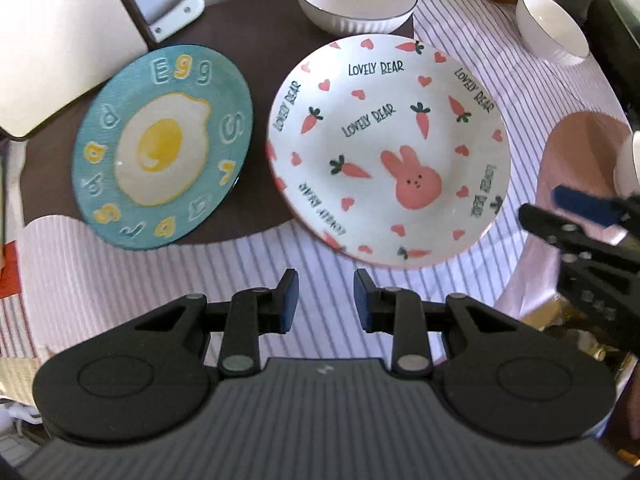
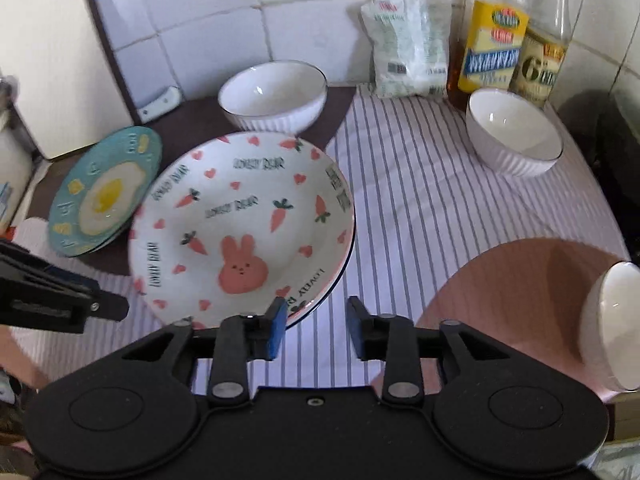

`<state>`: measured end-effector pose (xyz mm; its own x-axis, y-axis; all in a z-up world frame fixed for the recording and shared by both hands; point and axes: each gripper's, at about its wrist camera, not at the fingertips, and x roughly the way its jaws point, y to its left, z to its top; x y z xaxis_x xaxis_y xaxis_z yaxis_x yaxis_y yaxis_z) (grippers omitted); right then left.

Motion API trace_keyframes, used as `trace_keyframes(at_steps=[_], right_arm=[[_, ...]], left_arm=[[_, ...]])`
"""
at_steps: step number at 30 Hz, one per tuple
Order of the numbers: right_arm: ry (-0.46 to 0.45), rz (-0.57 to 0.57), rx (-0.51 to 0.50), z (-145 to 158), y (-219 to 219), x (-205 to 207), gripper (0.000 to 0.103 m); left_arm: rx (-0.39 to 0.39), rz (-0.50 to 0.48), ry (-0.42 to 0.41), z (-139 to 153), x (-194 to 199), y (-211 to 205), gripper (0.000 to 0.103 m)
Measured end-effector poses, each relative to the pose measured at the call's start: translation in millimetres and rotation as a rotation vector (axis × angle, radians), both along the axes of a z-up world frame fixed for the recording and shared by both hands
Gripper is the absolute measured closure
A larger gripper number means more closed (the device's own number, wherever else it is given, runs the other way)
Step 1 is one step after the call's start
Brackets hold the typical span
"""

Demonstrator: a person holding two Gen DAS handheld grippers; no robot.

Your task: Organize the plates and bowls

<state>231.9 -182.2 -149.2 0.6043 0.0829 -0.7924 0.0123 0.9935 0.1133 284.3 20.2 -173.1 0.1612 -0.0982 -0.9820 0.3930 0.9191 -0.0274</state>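
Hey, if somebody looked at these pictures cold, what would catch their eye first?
Probably the white rabbit plate with pink hearts, carrots and "LOVELY BEAR" lettering, sitting mid-counter partly on the striped cloth. Just left of it lies the teal egg plate with a fried egg painted in the middle. Behind them, plain white bowls stand near the tiled wall, one behind the plates and one by the bottles.

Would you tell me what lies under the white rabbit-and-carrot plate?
The white rabbit-and-carrot plate rests partly on purple-striped cloth, partly on dark brown countertop. A dark rim edge peeks beneath; whatever it belongs to is covered.
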Motion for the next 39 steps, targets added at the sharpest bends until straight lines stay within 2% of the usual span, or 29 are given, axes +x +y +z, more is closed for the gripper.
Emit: trace_keyframes(at_steps=[3, 13, 21, 29, 37, 39], right_arm=[[-0.020, 0.038, -0.045, 18.2, 4.5, -15.0, 0.058], [-0.083, 0.141, -0.065, 62.3, 19.0, -54.2, 0.042], [-0.143, 0.242, -0.052, 87.7, 50.1, -70.2, 0.033], [-0.196, 0.286, -0.011, 111.1, 97.2, -67.9, 0.030], [-0.221, 0.217, 0.054, 114.3, 151.0, -55.8, 0.028], [-0.239, 0.200, 0.071, 111.6, 164.3, -51.2, 0.026]], left_arm=[[-0.024, 0.022, -0.002, 12.0, -8.0, 10.4, 0.074], [-0.078, 0.100, -0.045, 59.7, -45.2, 53.8, 0.068], [-0.102, 0.161, -0.096, 89.4, -64.7, 100.9, 0.054], [-0.083, 0.125, -0.153, 103.7, -62.8, 149.7, 0.044], [-0.098, 0.041, -0.155, 92.8, -37.5, 204.9, 0.033], [-0.102, 0.018, -0.153, 86.9, -23.6, 217.9, 0.027]])
